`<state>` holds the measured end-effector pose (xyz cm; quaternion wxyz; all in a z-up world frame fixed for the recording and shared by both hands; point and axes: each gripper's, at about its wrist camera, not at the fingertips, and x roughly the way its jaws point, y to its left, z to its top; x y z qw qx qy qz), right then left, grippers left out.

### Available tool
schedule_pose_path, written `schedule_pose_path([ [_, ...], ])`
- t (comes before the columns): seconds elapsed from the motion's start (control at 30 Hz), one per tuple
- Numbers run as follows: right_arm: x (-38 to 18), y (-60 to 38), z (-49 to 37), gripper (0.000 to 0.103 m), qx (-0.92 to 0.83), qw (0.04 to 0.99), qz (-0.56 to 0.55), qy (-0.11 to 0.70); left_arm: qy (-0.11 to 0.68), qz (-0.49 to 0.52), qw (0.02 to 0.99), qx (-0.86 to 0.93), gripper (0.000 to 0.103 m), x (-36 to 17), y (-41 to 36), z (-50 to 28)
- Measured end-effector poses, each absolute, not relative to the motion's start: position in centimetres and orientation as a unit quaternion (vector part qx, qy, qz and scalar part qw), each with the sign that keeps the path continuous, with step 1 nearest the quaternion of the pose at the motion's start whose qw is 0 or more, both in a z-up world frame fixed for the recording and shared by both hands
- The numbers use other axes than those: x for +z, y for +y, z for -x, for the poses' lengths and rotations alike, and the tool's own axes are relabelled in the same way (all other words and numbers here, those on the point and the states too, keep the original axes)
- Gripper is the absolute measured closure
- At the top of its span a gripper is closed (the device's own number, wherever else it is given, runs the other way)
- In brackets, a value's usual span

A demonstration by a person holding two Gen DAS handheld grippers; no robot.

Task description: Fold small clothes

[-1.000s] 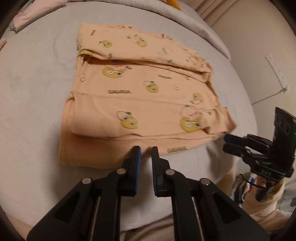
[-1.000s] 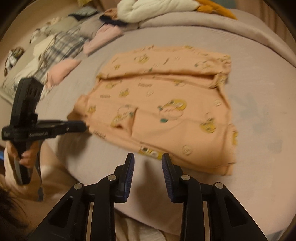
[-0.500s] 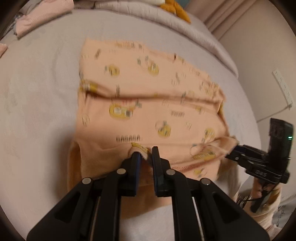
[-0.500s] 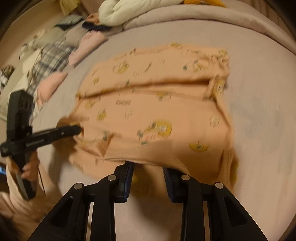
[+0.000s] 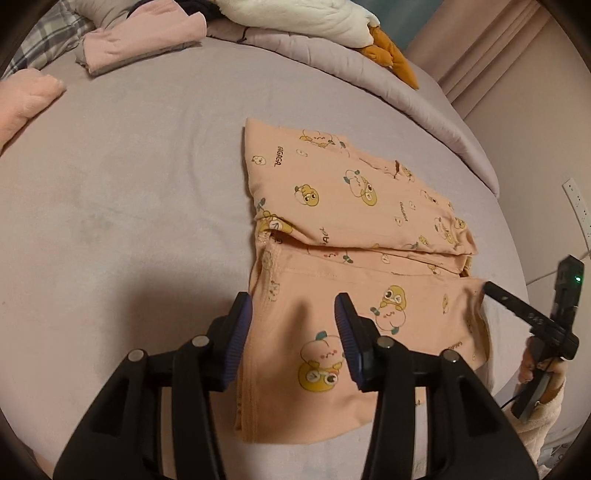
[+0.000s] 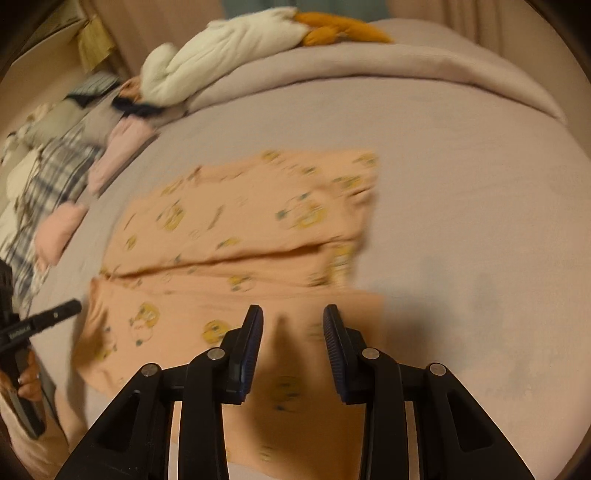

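Observation:
A peach garment [image 5: 354,229] with yellow cartoon prints lies folded on the grey bed [image 5: 122,206]; its near part is turned over towards the far part. My left gripper [image 5: 293,325] is open just above the garment's near left corner, holding nothing. My right gripper [image 6: 293,336] is open above the near edge of the same garment [image 6: 251,229], holding nothing; that view is blurred. The right gripper also shows in the left wrist view [image 5: 491,290] at the garment's right edge. The left gripper shows in the right wrist view [image 6: 72,307] at the garment's left edge.
Folded pink clothes [image 5: 140,40], a plaid cloth [image 6: 51,173] and a white and orange plush toy [image 5: 306,18] lie along the bed's far side. A rolled grey duvet [image 5: 424,110] borders the far right. A wall with a power strip [image 5: 576,203] stands to the right.
Both grippers carried the garment's near edge forward over the rest, then let it go and opened. The garment now lies shorter, with a new fold layer near me.

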<state>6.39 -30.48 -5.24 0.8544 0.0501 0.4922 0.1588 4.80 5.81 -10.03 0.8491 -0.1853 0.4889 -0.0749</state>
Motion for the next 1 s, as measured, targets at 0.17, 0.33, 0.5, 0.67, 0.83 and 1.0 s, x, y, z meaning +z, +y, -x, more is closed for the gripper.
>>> schedule_pose_path([
  [0.17,-4.5,-34.2,-5.8,0.058,0.127,0.863,-0.075,0.483,0.491,0.163,0.853,-0.074,0.059,-10.8,5.2,-6.1],
  [0.33,-5.4,-34.2,-5.8,0.052,0.131,0.856,-0.077,0.493,0.495,0.158,0.851,-0.077,0.086,-11.9,4.6,-7.0],
  [0.5,-7.3,-31.9,-7.0,0.052,0.143,0.846,-0.045,0.511,0.497,0.157,0.852,-0.056,0.097,-12.2,4.7,-6.9],
  [0.67,-7.9,-30.9,-7.0,0.097,0.13,0.852,-0.012,0.507,0.482,0.154,0.862,-0.039,0.1,-10.9,4.8,-6.1],
  [0.83,-6.0,-30.9,-5.8,0.098,0.137,0.87,-0.002,0.474,0.452,0.172,0.874,-0.043,0.1,-9.1,5.3,-5.3],
  [1.0,-3.3,-31.6,-4.8,0.098,0.158,0.884,-0.026,0.439,0.427,0.182,0.884,-0.049,0.101,-7.1,5.3,-4.5],
])
